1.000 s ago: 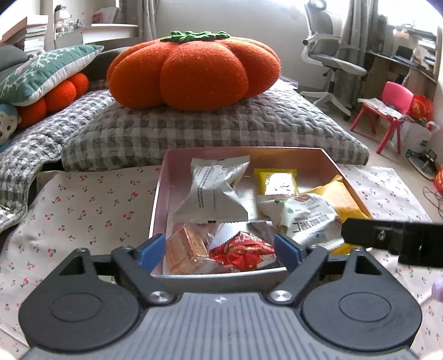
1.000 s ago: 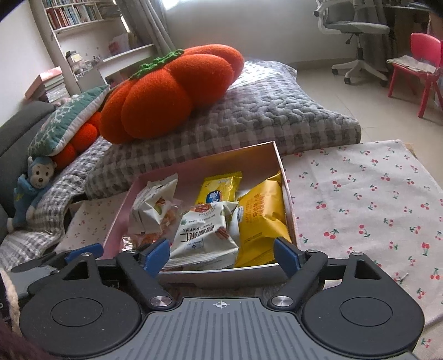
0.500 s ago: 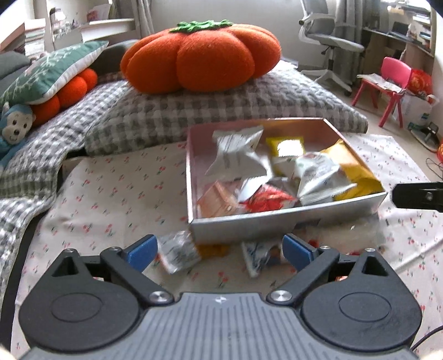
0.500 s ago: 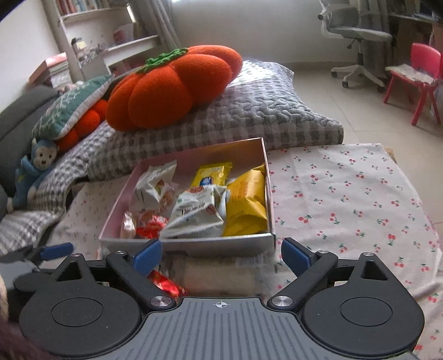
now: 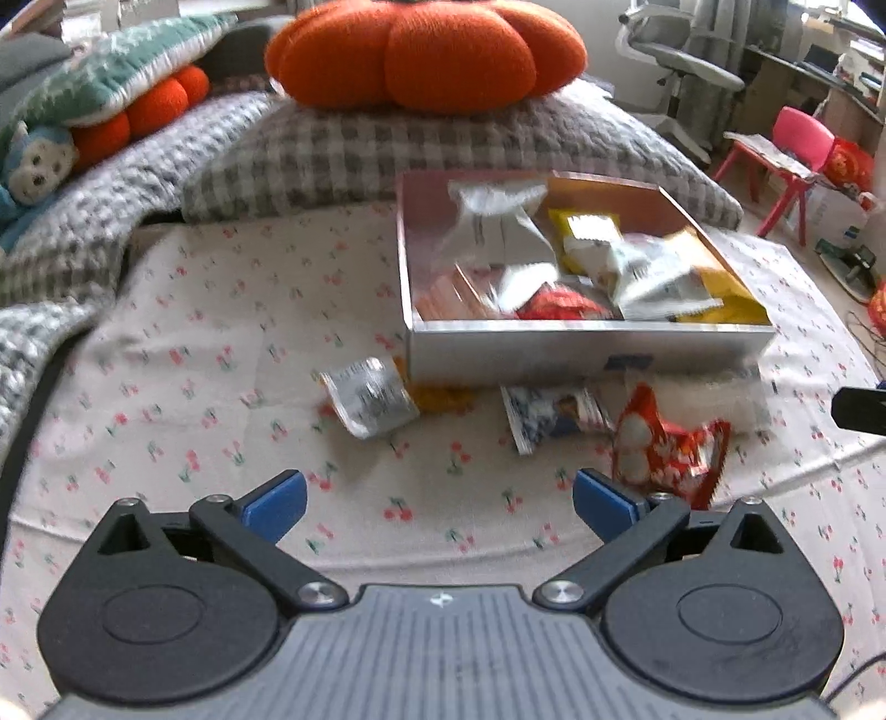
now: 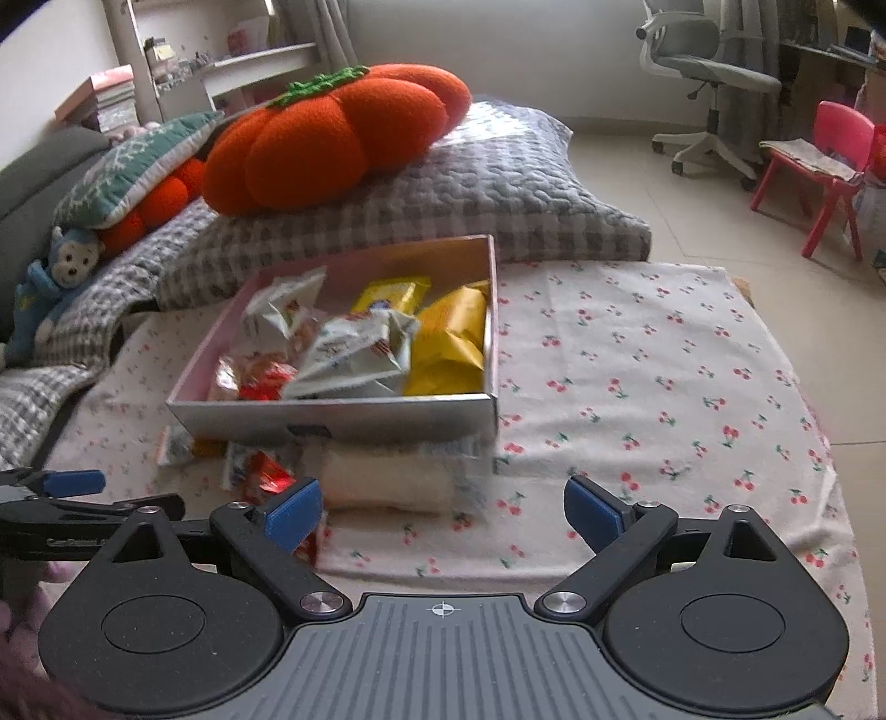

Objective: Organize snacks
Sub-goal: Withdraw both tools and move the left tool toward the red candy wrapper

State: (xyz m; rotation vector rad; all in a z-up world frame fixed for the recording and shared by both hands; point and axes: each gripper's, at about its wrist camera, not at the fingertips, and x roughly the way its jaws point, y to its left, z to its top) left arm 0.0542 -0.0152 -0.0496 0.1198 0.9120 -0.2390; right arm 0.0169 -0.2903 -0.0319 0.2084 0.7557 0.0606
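Note:
A silver box point(image 5: 587, 344) point(image 6: 332, 423) with a pink inside holds several snack packets, white, yellow and red. Loose snacks lie on the cherry-print cloth in front of it: a silver packet point(image 5: 370, 394), a blue-white packet point(image 5: 551, 415), a red packet point(image 5: 667, 446) point(image 6: 268, 476) and a pale packet point(image 6: 387, 481). My left gripper point(image 5: 440, 507) is open and empty, well short of the loose snacks. My right gripper point(image 6: 443, 512) is open and empty, just in front of the pale packet. The left gripper's finger point(image 6: 72, 483) shows at the right wrist view's left edge.
The cherry-print cloth point(image 6: 664, 387) covers the low surface. Behind the box lie a grey checked cushion point(image 5: 443, 149) and an orange pumpkin pillow point(image 5: 426, 50). A monkey toy point(image 6: 55, 277) sits far left. An office chair point(image 6: 709, 83) and a pink chair point(image 6: 830, 149) stand on the floor to the right.
Both grippers have pulled back and up from the box. The box now looks smaller, and loose snacks in front of it have come into view. Both stay open.

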